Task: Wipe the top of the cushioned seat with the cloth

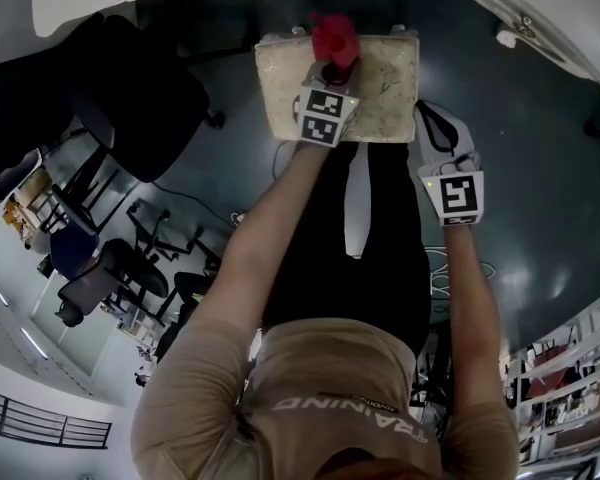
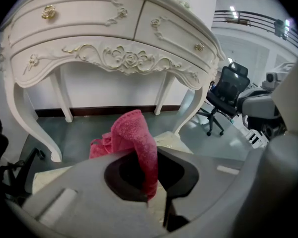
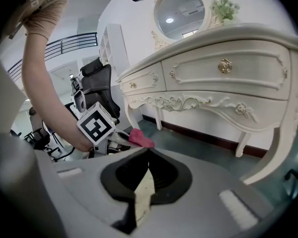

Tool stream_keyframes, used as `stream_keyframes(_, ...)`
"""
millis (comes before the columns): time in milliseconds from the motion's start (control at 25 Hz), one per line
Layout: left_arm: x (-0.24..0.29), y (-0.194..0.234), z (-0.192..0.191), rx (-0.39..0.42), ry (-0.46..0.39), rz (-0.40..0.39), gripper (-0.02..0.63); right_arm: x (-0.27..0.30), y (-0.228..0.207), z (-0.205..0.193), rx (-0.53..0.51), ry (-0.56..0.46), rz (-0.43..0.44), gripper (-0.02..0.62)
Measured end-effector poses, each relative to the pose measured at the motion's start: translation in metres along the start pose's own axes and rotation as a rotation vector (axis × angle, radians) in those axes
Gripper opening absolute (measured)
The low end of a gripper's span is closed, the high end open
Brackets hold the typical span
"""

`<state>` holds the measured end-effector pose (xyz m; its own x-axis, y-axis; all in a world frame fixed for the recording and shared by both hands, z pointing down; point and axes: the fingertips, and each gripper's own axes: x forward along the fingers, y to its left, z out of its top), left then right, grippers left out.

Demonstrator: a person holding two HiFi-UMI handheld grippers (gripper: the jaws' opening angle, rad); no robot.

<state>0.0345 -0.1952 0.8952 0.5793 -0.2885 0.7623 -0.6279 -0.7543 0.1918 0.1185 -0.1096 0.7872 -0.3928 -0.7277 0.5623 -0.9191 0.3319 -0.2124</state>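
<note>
The cushioned seat (image 1: 380,88) is a cream square pad in front of the dressing table, seen from above in the head view. My left gripper (image 1: 330,73) hangs over its left half, shut on a red cloth (image 1: 334,38) that bunches up beyond the tips. In the left gripper view the cloth (image 2: 139,143) is pinched between the jaws, with the seat (image 2: 174,142) just beneath. My right gripper (image 1: 435,118) sits off the seat's right edge. Its jaws (image 3: 148,151) meet at the tips with nothing held, and the seat (image 3: 145,192) shows below them. The red cloth (image 3: 140,138) lies just ahead.
A white carved dressing table (image 2: 114,58) with drawers and curved legs stands right behind the seat, with a round mirror (image 3: 179,9) on top. A black office chair (image 1: 140,98) stands to the left. Cables (image 1: 280,153) lie on the dark floor.
</note>
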Motion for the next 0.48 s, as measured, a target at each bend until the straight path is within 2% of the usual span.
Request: stream_keyframes(480,0.045,-0.1,0.026,0.074,0.009,-0.115,0.032,-0.051,-0.047,-0.027,0.044,-0.007,-0.06,0.004)
